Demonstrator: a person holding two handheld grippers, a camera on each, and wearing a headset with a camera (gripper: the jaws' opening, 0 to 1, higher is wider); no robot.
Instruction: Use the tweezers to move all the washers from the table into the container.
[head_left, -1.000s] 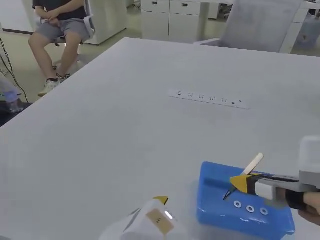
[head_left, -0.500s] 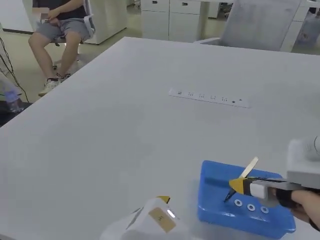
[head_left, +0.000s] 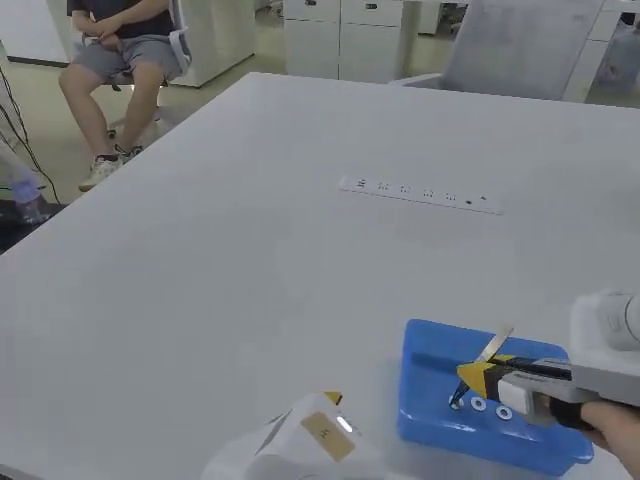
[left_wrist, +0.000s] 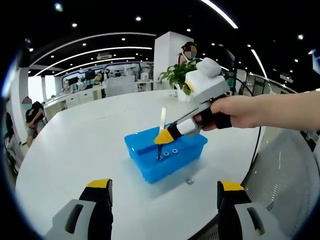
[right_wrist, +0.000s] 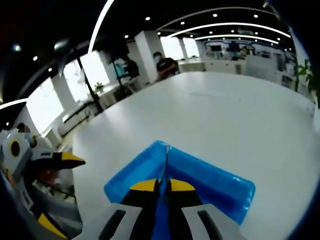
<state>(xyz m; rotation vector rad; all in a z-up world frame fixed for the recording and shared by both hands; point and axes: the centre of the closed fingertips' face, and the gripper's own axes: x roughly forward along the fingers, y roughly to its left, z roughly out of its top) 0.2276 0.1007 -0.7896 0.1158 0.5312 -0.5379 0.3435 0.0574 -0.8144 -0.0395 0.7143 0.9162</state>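
Dipped lower, right gripper clenched on tweezers | tip in container, perhaps touching washers | left gripper gaped released | stray washer lay beside container

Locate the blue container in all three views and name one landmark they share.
Head view: blue container at lower right.
Left gripper view: container at centre.
Right gripper view: container at bottom centre, just ahead of the jaws.
Shared landmark: the right gripper, shut on the tweezers, above the container.
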